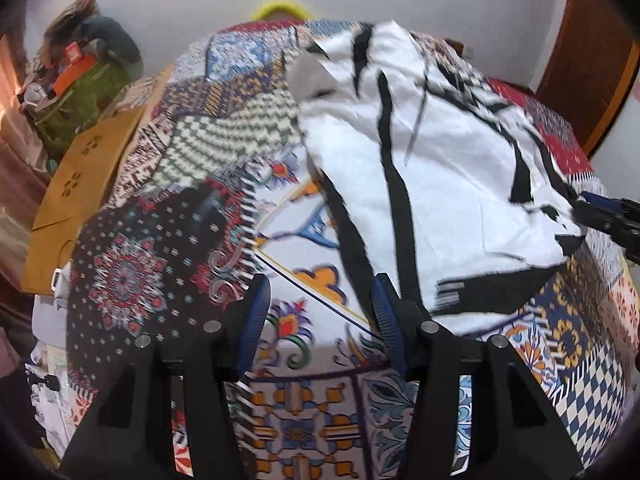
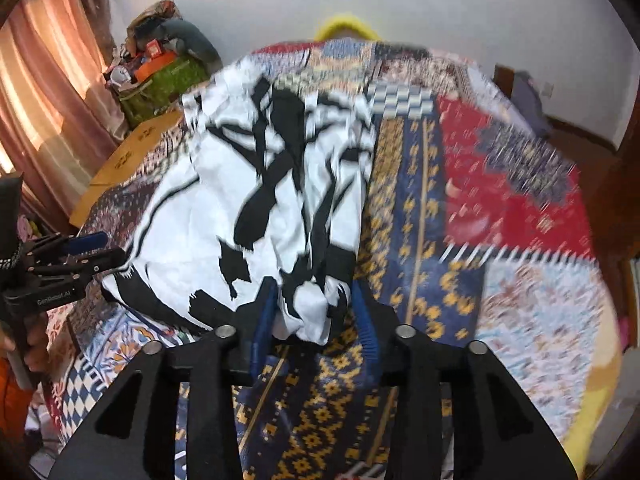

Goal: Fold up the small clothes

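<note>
A white garment with black streaks (image 1: 432,168) lies rumpled on a bed under a patchwork-print bedspread (image 1: 160,264), filling the upper right of the left wrist view and the middle left of the right wrist view. The left gripper (image 1: 320,300) hangs over the spread at bottom centre with its jaws apart and nothing between them; its right finger sits just at the garment's near black-edged hem. In the right wrist view the right gripper (image 2: 314,312) has a bunched fold of the garment between its blue pads (image 2: 266,320); the jaws stand partly apart, and I cannot tell whether the pads press the cloth. A brown cardboard box (image 1: 84,184) lies at the left edge of the bed, with a green bag (image 2: 160,88) behind it
</note>
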A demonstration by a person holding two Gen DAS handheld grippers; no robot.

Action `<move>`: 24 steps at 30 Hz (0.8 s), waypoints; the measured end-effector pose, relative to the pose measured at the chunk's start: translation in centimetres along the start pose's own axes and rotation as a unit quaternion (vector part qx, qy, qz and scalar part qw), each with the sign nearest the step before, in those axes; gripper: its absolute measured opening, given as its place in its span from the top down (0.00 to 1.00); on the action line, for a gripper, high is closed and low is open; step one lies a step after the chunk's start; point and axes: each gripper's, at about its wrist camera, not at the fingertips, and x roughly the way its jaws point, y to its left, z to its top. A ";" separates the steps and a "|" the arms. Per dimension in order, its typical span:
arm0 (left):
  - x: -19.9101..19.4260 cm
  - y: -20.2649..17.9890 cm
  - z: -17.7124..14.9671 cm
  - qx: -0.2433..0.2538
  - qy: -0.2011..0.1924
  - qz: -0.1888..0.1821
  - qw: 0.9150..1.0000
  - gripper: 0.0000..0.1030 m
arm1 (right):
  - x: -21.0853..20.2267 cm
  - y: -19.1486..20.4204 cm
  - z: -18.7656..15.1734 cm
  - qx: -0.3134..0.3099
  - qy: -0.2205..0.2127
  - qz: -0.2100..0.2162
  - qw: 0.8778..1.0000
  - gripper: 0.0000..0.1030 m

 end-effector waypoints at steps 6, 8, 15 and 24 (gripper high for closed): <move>-0.5 1.7 2.9 -0.024 -0.027 -0.002 0.999 0.49 | -1.5 1.2 4.0 -0.017 -0.055 0.019 0.998 0.47; 0.2 1.7 4.0 -0.024 -0.025 -0.002 0.999 0.48 | -0.4 2.0 5.3 -0.025 -0.052 0.032 0.998 0.47; 3.5 0.2 6.4 -0.005 -0.011 -0.010 1.000 0.48 | 6.2 4.3 10.7 -0.057 -0.018 0.040 0.997 0.47; 8.0 -0.2 5.7 -0.006 0.023 -0.012 1.000 0.45 | 12.2 3.9 13.4 -0.076 0.047 0.047 0.995 0.95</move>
